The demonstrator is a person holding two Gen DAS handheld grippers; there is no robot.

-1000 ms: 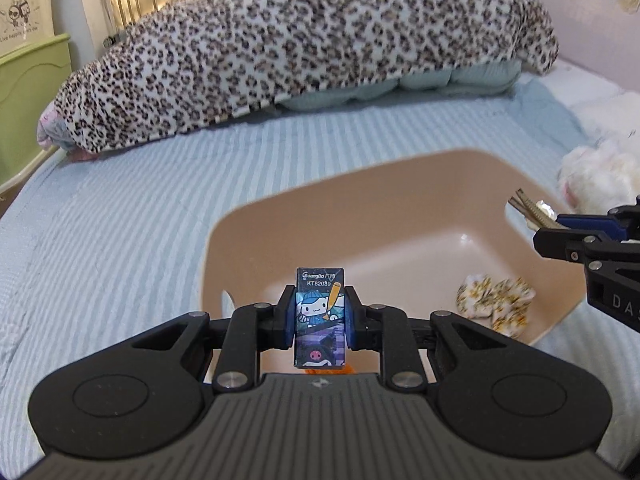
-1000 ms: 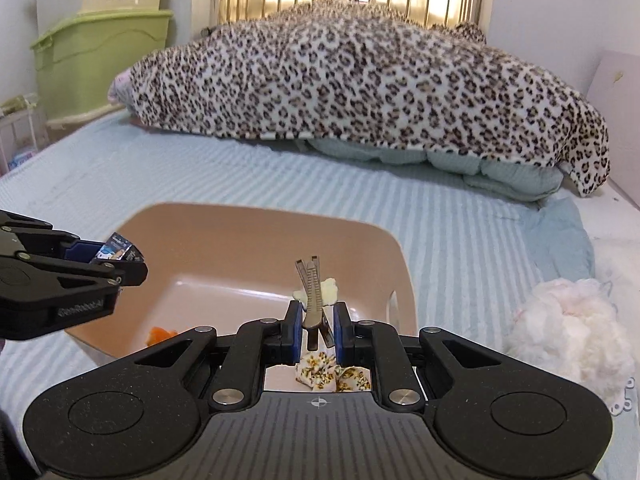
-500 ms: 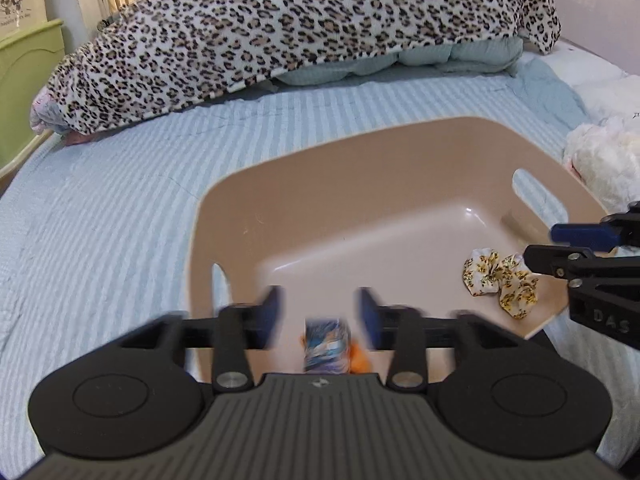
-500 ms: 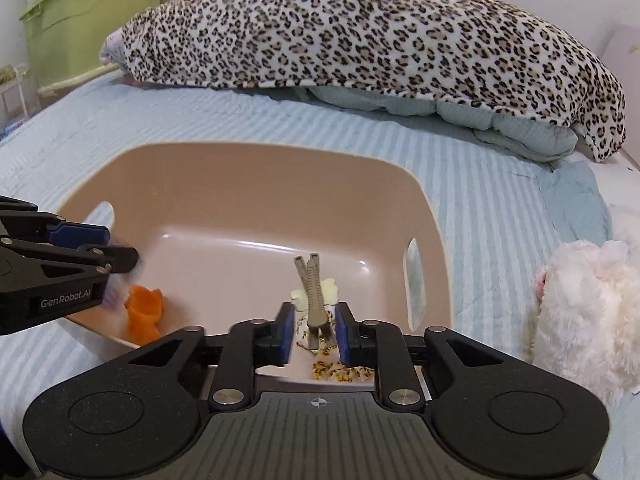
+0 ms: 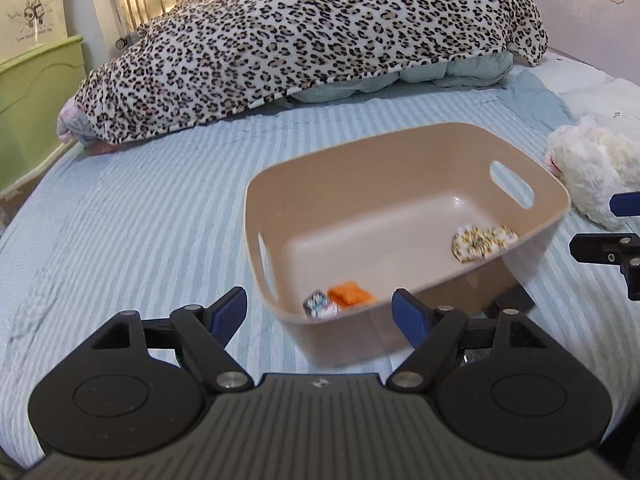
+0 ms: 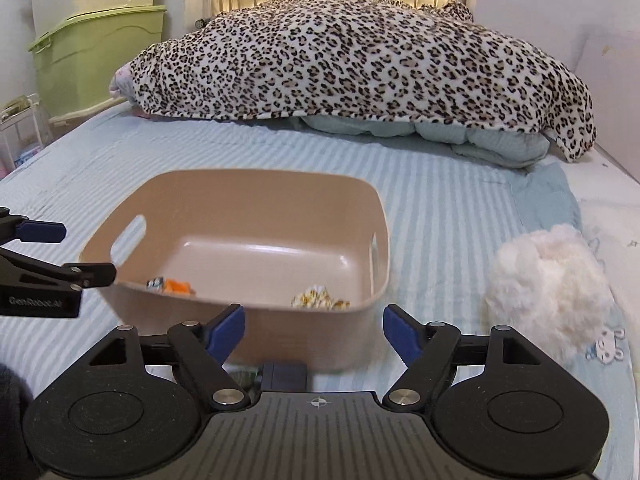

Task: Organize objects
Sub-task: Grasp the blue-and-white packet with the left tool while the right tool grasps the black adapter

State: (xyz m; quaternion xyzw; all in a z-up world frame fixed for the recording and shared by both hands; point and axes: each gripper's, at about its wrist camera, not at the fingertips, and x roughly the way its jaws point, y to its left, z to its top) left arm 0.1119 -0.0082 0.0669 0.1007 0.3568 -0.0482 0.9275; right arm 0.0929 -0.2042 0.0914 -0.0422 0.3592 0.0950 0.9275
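Both grippers spread wide, holding nothing: left gripper (image 5: 320, 314), right gripper (image 6: 314, 330). Tan bin (image 5: 400, 152) sits on the striped bed (image 5: 140, 220). Inside it: small printed box (image 5: 318, 305) touching orange piece (image 5: 350, 294), floral scrunchie (image 5: 482, 242) apart.

My left gripper (image 5: 320, 310) and right gripper (image 6: 314, 330) look alike: matte black ribbed bodies, round discs at each side, triangular cut-outs in the linkage arms, silver screws at the pivots, blue pads (image 6: 226, 330) on the fingers, and grey GenRobot.AI lettering along one side
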